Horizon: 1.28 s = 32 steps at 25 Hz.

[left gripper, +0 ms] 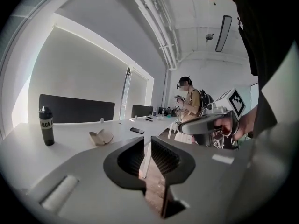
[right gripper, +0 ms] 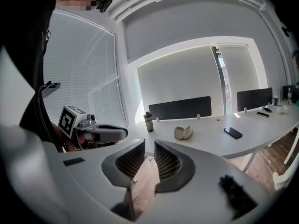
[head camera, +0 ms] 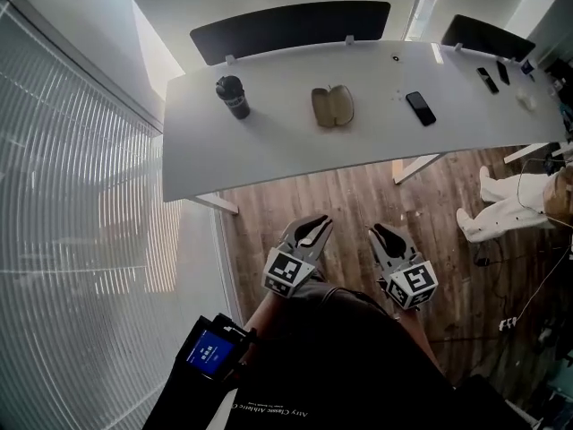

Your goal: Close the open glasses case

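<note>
Items counted: one glasses case [head camera: 332, 106], one dark bottle [head camera: 232, 97], one black phone [head camera: 421, 108], two slim dark objects [head camera: 488, 80] at the far right end, all on one white table [head camera: 269, 141]; two dark divider panels [head camera: 286, 27] stand along its far edge. Two grippers are present. The left gripper [head camera: 311, 228] and right gripper [head camera: 383, 234] are held low and side by side, close to the person's body, over the wooden floor [head camera: 358, 200] on the near side of the table, jaws pointing toward it. Each gripper's jaws stand slightly apart with a narrow gap, and only floor shows between them; neither grips anything. The glasses case is tan, a clamshell lying open with both halves spread. It rests on the table between the bottle to its left and the phone to its right, touching neither, and well apart from both grippers.
</note>
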Available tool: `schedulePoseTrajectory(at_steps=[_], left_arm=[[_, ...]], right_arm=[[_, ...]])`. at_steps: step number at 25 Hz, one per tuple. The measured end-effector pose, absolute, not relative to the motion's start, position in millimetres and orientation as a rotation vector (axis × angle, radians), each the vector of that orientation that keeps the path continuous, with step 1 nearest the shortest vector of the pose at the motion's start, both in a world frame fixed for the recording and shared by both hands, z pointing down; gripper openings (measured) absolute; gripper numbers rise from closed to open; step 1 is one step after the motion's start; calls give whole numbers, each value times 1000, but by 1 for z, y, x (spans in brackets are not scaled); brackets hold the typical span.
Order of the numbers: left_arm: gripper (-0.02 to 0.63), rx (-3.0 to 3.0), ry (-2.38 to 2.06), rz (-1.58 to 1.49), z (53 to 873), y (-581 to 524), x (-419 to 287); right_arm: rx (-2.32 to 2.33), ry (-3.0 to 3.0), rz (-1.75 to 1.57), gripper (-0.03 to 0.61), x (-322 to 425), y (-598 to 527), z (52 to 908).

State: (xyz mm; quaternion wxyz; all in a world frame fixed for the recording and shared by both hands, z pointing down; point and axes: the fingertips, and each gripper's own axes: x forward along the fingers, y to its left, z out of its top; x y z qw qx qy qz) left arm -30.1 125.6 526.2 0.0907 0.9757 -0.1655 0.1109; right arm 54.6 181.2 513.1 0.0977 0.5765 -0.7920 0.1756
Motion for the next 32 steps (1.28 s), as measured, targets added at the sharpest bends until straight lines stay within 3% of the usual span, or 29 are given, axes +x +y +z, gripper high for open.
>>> schedulePoseTrajectory(at_steps=[14, 32], left_arm=[[69, 2774, -391, 460, 563, -39, -35], [74, 2369, -700, 809, 672, -177, 68]], right_arm=[[1779, -2244, 532, 61, 77, 28, 506], [1414, -2485, 677, 61, 244, -169, 584]])
